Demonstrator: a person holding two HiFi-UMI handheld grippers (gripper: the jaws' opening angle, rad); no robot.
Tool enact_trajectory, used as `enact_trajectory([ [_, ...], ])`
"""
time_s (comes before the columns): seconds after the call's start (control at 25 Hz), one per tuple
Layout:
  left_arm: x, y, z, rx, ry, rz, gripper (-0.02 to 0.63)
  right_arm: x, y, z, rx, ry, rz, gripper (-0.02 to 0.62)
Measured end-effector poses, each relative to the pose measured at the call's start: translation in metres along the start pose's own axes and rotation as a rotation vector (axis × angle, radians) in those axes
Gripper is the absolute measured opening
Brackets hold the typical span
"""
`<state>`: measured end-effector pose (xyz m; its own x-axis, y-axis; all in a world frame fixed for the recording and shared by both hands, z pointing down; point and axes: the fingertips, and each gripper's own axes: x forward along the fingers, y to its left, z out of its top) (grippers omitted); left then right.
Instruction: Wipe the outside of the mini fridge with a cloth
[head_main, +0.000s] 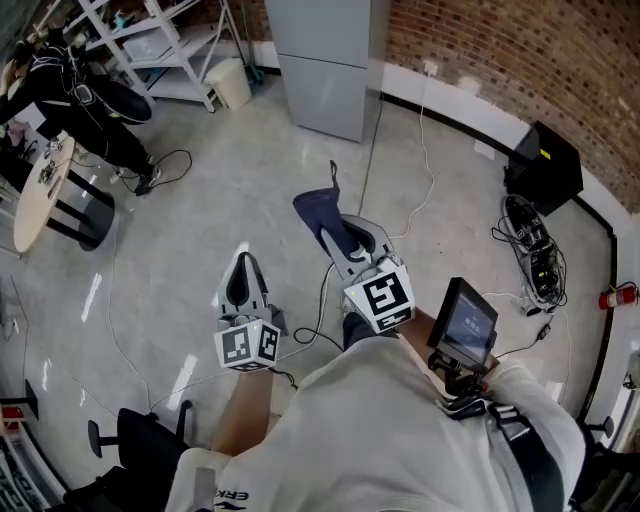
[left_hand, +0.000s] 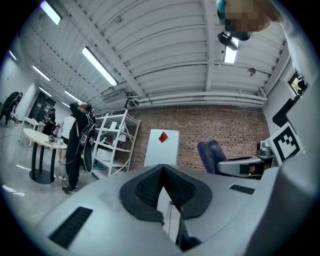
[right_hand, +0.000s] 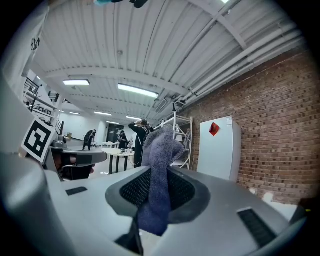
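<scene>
The white mini fridge (head_main: 327, 62) stands against the brick wall, well ahead of both grippers; it shows with a red diamond sticker in the left gripper view (left_hand: 161, 148) and the right gripper view (right_hand: 219, 148). My right gripper (head_main: 333, 228) is shut on a dark blue cloth (head_main: 321, 208), which stands up between the jaws (right_hand: 158, 170) and hangs down in front. My left gripper (head_main: 241, 278) is held beside it, lower left, shut with nothing between its pads (left_hand: 161, 186).
A white shelf rack (head_main: 165, 45) and a bin (head_main: 231, 82) stand left of the fridge. A person in black (head_main: 75, 100) is by a round table (head_main: 42, 190). Cables (head_main: 420, 190) trail over the floor; a black box (head_main: 545, 165) sits at the right wall.
</scene>
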<state>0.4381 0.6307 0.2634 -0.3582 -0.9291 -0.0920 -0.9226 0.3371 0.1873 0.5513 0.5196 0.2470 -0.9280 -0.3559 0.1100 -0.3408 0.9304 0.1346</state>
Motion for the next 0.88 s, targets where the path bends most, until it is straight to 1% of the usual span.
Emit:
enact_trajectory([
  [0.12,0.041,0.003,-0.001,0.002,0.001,0.01,0.0,0.03,-0.031,0.0,0.014,-0.01,0.003,0.086],
  [0.36,0.131,0.0,0.017,0.017,-0.037,0.0,0.0,0.085,-0.1,0.013,0.022,-0.022,0.005,0.086],
  [0.64,0.21,-0.011,0.008,0.02,-0.042,0.005,0.0,0.127,-0.172,0.008,0.028,-0.048,-0.016,0.086],
  [0.72,0.226,-0.011,0.007,0.017,-0.036,0.003,0.0,0.137,-0.184,0.005,0.037,-0.046,-0.025,0.086],
  [0.88,0.256,-0.001,0.008,0.019,-0.032,-0.006,0.0,0.161,-0.196,0.008,0.045,-0.047,-0.034,0.086],
])
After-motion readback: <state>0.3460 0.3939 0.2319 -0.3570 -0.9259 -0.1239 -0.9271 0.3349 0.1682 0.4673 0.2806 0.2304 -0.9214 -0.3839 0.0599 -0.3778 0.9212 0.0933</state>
